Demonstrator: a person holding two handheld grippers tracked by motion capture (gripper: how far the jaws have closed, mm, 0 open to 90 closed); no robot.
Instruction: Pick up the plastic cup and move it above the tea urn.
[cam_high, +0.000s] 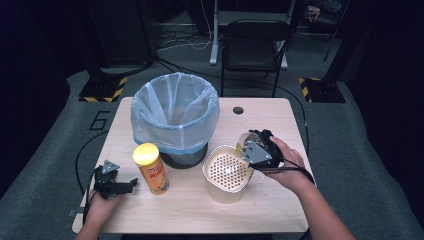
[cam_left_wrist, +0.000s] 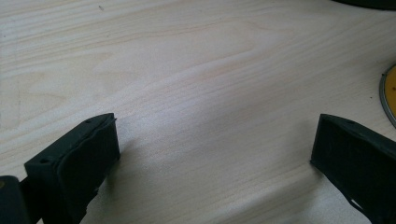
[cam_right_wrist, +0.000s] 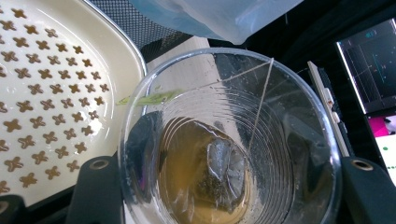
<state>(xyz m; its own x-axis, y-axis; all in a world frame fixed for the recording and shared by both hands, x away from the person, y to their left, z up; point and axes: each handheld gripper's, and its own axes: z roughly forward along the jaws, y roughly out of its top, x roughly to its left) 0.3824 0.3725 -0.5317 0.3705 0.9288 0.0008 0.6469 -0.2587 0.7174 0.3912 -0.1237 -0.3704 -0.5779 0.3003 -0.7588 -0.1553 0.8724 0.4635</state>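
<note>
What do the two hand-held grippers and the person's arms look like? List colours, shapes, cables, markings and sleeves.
Left gripper: black body, grey three-cornered plate on top, black cable trailing off the table edge. Its jaws are black, blocky pads, each with a small hole. Right gripper: black, same grey plate, black cable. Both forearms are bare, no sleeves visible.

— What can't you make out from above?

— The glass (cam_high: 246, 141) at three o'clock of the strainer tub (cam_high: 227, 172): the right gripper (cam_high: 256, 145) and the hand (cam_high: 285, 162) cover most of it. The can's (cam_high: 151, 169) label print is too small to read. The bin's (cam_high: 175, 117) base sits behind the can and its own liner.

— And along the grippers?

— In the right gripper view the glass (cam_right_wrist: 229, 140) is cut off at six o'clock, the tub (cam_right_wrist: 56, 93) at nine. The tea bag (cam_right_wrist: 219, 175) sits blurred in the liquid. In the left gripper view a yellow disc (cam_left_wrist: 390, 95) is cropped at three o'clock — a sliver, no more.
</note>
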